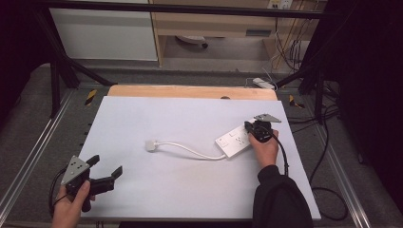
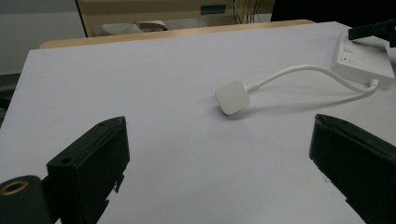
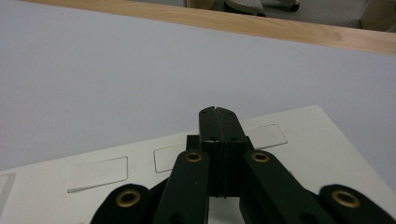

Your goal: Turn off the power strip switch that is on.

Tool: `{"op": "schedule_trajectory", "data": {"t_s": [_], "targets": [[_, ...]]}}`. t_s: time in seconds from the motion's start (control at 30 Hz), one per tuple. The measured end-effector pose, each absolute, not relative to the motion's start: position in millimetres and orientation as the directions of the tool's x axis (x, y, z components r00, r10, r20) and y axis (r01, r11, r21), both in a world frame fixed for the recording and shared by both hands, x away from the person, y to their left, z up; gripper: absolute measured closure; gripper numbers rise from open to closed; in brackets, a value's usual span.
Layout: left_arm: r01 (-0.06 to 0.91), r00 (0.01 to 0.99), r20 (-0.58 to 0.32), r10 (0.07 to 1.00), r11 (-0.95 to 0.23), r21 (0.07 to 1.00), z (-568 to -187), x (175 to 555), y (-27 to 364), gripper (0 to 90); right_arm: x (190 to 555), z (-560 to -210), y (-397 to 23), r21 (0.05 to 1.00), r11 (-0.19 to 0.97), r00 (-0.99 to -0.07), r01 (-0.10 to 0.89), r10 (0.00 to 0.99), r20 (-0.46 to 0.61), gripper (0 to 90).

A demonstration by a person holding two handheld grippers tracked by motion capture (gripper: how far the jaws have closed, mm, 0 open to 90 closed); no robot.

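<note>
**Jaws pressed shut on power strip at right; left gripper held wide open, near-left**

Power strip [image 1: 235, 139], white, is seen lying flat on the pale sheet covering the table [image 1: 142, 118], twd the right side, angled w/ its far end pointing right. A white cable [image 1: 192, 151] is run from its near-left end in a loose curve leftward to a white plug [image 1: 151, 145], which is laid abt mid-table, well apart from the strip.

Right gripper [image 1: 251, 128] is held by the right hand [image 1: 265, 149] over the strip's far-right end. In the right gripper view its jaws are seen fully closed, pads together w/ nothing between them, tips [image 3: 217, 114] set down onto the strip's top face [image 3: 56, 186], beside the rectangular rocker switches [image 3: 98, 173]. Whether the tips are actually pressed on the surface can't be told for sure.

Left gripper [image 1: 105, 166] is held by the left hand [image 1: 71, 204] at the near-left corner of the sheet, well apart from strip and plug. Its jaws are spread wide, nothing between them; in the left gripper view plug [image 2: 232, 97] and cable [image 2: 303, 70] are seen farther off betw the two black fingers [image 2: 93, 158], w/ the strip [image 2: 362, 60] at far right.

A wooden edge [image 1: 190, 91] is visible along the table's far side.
</note>
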State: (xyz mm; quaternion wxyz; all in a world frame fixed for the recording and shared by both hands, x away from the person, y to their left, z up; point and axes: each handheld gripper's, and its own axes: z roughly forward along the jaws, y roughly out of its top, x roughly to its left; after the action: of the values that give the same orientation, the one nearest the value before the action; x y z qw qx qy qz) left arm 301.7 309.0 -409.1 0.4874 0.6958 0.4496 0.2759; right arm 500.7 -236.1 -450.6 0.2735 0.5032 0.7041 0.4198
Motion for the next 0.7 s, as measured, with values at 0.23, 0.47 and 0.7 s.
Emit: {"op": "schedule_trajectory", "data": {"t_s": [0.23, 0.47, 0.7], "targets": [[0.357, 0.443, -0.053, 0.895, -0.122, 0.926, -409.1, 301.7, 308.9, 4.9, 500.9, -451.7, -235.6, 0.865, 0.161, -0.346, 0.475, 0.938, 0.016, 90.0], [0.356, 0.443, -0.052, 0.895, -0.122, 0.927, -408.9, 301.6, 309.3, 4.9, 500.6, -450.7, -234.0, 0.861, 0.171, -0.342, 0.479, 0.94, 0.004, 90.0], [0.356, 0.444, -0.054, 0.894, -0.121, 0.927, -408.9, 301.6, 309.2, 4.9, 500.4, -449.5, -234.9, 0.858, 0.183, -0.351, 0.48, 0.936, -0.003, 90.0]]}}
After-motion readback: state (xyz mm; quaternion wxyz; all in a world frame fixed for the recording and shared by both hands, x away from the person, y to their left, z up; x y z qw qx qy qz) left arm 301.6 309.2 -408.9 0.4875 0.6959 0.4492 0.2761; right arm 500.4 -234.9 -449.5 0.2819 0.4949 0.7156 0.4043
